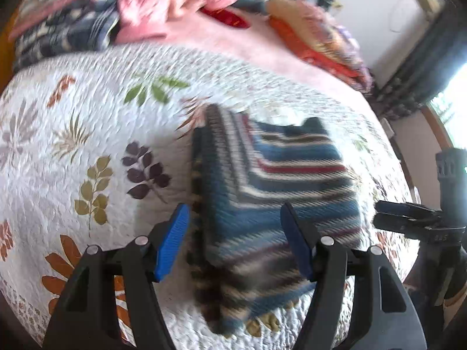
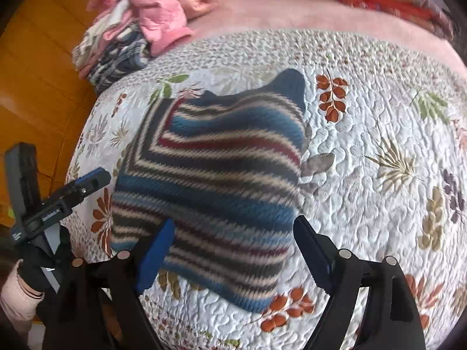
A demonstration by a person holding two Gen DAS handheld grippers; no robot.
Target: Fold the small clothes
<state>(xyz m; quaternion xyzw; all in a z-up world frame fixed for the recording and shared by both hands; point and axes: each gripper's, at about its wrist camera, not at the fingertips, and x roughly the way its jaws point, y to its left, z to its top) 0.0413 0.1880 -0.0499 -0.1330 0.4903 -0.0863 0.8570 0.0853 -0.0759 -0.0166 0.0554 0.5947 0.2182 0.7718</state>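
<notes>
I see a small striped sweater (image 2: 210, 180), knitted in blue, cream, dark red and black, lying folded into a rough square on a white quilt (image 2: 379, 134) printed with leaves. One side is folded over, so the stripes meet at an angle. My left gripper (image 1: 238, 240) hovers over the near edge of the sweater with its blue pads (image 1: 172, 239) spread wide apart and nothing between them. My right gripper (image 2: 236, 255) is also wide open and empty, hanging above the sweater's near corner. In the right view, the left gripper appears at the far left, held by a gloved hand (image 2: 32, 265). Beyond the quilt, a heap of pink and dark checked clothes (image 2: 131, 32) sits on a pink blanket (image 2: 292, 11).
</notes>
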